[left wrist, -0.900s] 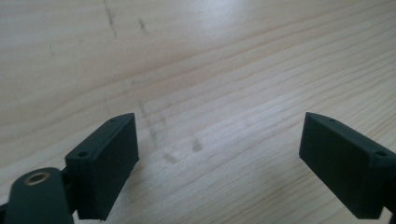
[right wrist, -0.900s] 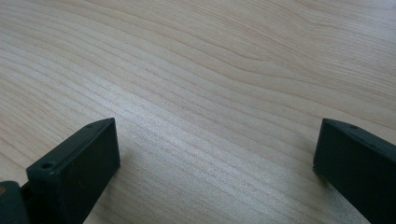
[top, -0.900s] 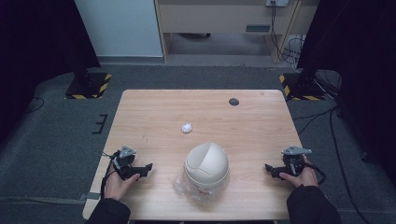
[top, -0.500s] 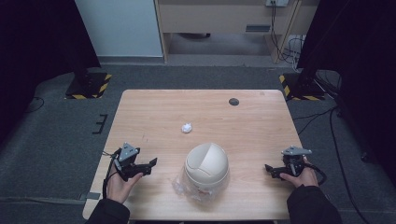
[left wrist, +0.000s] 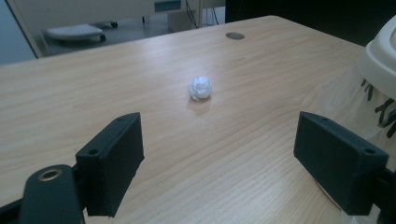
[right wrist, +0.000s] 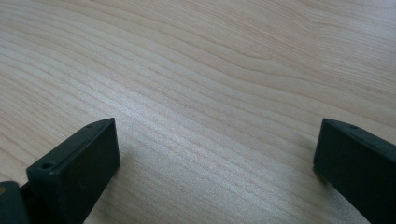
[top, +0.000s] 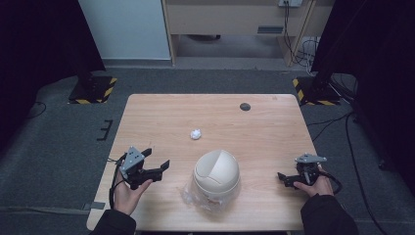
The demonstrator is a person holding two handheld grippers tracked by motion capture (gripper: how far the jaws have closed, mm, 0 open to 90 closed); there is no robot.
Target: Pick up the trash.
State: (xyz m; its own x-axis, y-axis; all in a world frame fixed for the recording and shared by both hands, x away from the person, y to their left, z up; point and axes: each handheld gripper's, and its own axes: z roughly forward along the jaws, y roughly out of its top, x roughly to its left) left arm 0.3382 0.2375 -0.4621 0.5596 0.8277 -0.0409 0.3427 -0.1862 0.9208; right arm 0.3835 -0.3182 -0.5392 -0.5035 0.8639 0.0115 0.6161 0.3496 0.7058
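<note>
Left gripper point(left wrist: 219, 172) released, right gripper point(right wrist: 215, 172) released over bare tabletop point(right wrist: 210, 70), bin point(left wrist: 380, 60) cut off at right edge, bag lettering unreadable.

Bare desk point(top: 161, 117) lies open between the left tongs point(left wrist: 219, 163) and the paper ball point(left wrist: 200, 87). To their right, the domed bin point(top: 217, 174) and its plastic liner point(left wrist: 355, 100) block the middle. Before the right tongs point(right wrist: 215, 168) the wood is bare.
</note>
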